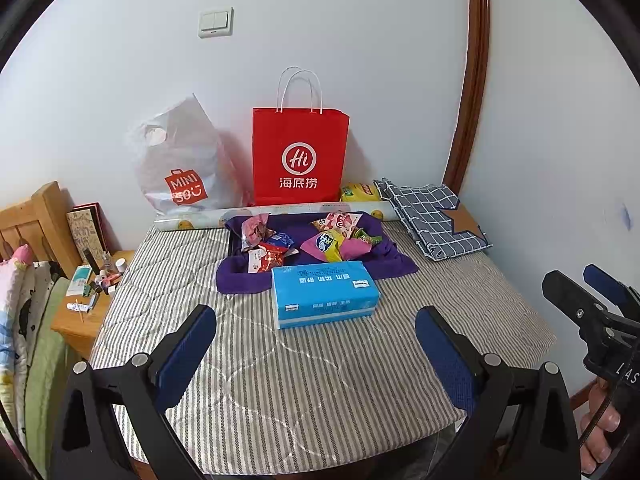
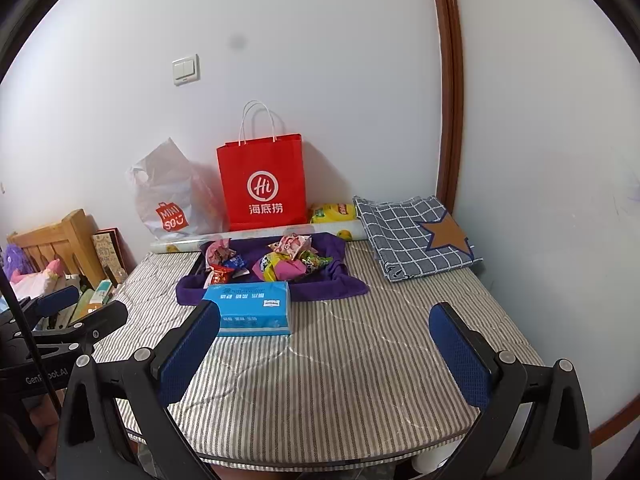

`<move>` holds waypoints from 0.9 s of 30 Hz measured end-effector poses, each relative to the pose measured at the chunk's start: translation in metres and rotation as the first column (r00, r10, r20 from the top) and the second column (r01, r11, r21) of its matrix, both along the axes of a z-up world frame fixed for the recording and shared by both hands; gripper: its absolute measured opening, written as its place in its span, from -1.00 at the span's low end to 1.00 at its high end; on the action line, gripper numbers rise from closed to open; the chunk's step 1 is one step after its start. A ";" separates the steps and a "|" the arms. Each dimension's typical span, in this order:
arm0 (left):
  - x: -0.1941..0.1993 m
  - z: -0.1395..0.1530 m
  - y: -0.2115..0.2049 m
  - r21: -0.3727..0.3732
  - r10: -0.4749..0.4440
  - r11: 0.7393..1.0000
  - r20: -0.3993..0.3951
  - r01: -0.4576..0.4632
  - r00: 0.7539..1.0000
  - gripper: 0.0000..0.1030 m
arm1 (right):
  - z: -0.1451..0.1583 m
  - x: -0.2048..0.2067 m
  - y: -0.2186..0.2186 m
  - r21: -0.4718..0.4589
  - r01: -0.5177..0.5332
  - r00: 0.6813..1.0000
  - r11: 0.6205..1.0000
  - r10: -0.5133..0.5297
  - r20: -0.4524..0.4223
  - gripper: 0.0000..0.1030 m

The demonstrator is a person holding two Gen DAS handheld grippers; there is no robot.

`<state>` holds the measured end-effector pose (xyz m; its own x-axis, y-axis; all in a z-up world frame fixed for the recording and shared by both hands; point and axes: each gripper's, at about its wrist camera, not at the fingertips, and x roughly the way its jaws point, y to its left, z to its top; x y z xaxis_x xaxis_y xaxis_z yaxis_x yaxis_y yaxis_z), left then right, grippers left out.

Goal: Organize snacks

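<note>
Several bright snack packets [image 1: 308, 240] [image 2: 276, 260] lie in two heaps on a purple cloth [image 1: 392, 262] [image 2: 340, 284] over a dark tray at the table's far middle. A blue tissue pack [image 1: 324, 294] [image 2: 252, 308] lies just in front of them. My left gripper [image 1: 316, 344] hovers open over the near half of the striped table, nothing between its blue pads. My right gripper [image 2: 324, 344] is likewise open and empty, a bit further right; it also shows at the right edge of the left wrist view [image 1: 588, 292].
A red paper bag [image 1: 298, 156] [image 2: 264, 182] and a white plastic bag [image 1: 180, 168] [image 2: 172, 196] stand against the wall. A checked folded cloth [image 1: 432, 220] [image 2: 412, 236], a yellow packet [image 1: 360, 193] and a paper roll [image 1: 200, 218] lie at the back. A cluttered wooden nightstand [image 1: 80, 320] sits left.
</note>
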<state>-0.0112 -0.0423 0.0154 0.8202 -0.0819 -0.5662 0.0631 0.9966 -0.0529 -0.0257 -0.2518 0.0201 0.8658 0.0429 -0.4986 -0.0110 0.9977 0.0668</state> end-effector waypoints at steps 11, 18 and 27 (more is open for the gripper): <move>0.000 0.000 0.000 -0.002 -0.001 1.000 -0.001 0.001 1.000 0.95 | -0.001 0.000 0.003 0.001 -0.002 1.000 1.000 0.002 -0.001 1.00; -0.001 0.000 0.001 -0.002 -0.003 1.000 -0.001 0.003 1.000 0.95 | -0.002 0.000 0.005 0.001 -0.003 1.000 1.000 0.003 0.000 1.00; -0.002 0.000 0.002 -0.004 -0.001 1.000 -0.001 0.001 1.000 0.95 | -0.002 0.000 0.004 0.003 -0.002 1.000 1.000 0.002 0.000 1.00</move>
<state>-0.0129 -0.0405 0.0157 0.8194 -0.0845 -0.5670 0.0636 0.9964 -0.0566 -0.0260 -0.2474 0.0179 0.8659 0.0459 -0.4982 -0.0127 0.9975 0.0699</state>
